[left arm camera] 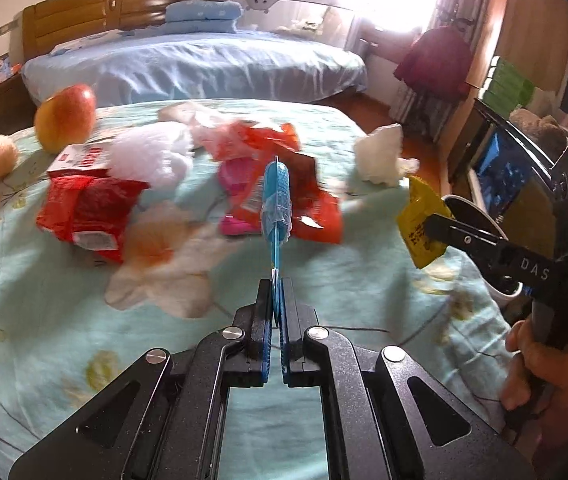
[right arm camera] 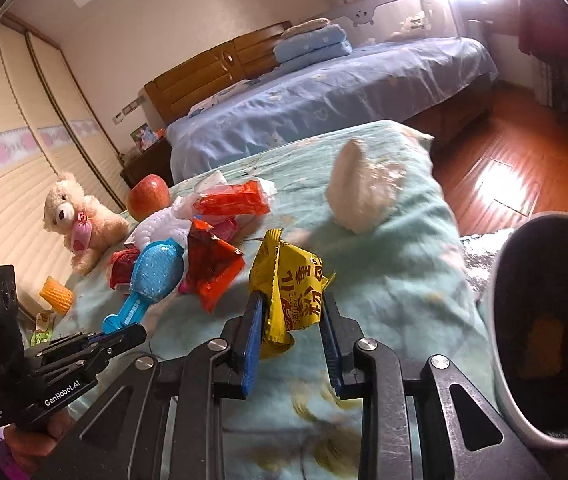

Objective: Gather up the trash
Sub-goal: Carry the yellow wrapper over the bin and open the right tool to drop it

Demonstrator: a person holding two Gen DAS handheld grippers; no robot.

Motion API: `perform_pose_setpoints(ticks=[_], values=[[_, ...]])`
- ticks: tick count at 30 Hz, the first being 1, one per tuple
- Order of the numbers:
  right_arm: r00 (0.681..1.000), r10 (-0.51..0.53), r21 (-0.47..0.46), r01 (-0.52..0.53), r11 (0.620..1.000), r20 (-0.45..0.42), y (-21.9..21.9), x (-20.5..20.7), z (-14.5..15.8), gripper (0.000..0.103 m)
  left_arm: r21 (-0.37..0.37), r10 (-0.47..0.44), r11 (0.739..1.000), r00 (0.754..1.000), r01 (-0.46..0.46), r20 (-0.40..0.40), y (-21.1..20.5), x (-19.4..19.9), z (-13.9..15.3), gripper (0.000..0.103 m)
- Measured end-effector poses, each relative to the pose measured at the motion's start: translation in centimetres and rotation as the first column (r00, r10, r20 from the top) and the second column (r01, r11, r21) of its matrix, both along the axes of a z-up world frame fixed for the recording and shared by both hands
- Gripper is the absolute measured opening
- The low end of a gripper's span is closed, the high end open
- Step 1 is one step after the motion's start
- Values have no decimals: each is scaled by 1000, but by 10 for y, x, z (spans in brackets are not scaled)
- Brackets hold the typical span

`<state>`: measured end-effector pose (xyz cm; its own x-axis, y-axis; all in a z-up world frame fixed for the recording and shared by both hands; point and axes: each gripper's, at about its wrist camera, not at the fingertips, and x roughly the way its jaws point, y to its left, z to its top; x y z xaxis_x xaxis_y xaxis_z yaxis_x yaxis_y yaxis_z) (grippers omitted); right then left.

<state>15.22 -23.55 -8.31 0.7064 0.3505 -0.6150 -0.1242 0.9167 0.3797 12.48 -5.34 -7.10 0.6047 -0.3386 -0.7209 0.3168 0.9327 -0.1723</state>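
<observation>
"DAS" on right gripper (left arm camera: 430, 229); "GenRobot.AI" on left gripper (right arm camera: 132, 332)

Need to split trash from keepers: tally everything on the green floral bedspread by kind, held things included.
Red and orange plastic snack wrappers: 3
Yellow plastic wrapper, in right gripper: 1
Blue plastic hairbrush, in left gripper: 1
Crumpled white tissue: 1
Plush toys, beige bear and white: 2
Red apple: 1
Pink item, partly hidden: 1
Total clearly made out: 10
</observation>
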Motion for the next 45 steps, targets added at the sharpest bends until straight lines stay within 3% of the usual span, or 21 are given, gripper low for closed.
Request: perform_pose_setpoints(ticks=[24,45], values=[[984,-176,-6,176,984,31,-79,-52,6,27,5,-169,986,986,169,10,-93,-14,10,3],[956,-294,-86,294,952,11,-137,-61,-3,28,4,-321,947,947,321,-11,-175,-14,12,3]])
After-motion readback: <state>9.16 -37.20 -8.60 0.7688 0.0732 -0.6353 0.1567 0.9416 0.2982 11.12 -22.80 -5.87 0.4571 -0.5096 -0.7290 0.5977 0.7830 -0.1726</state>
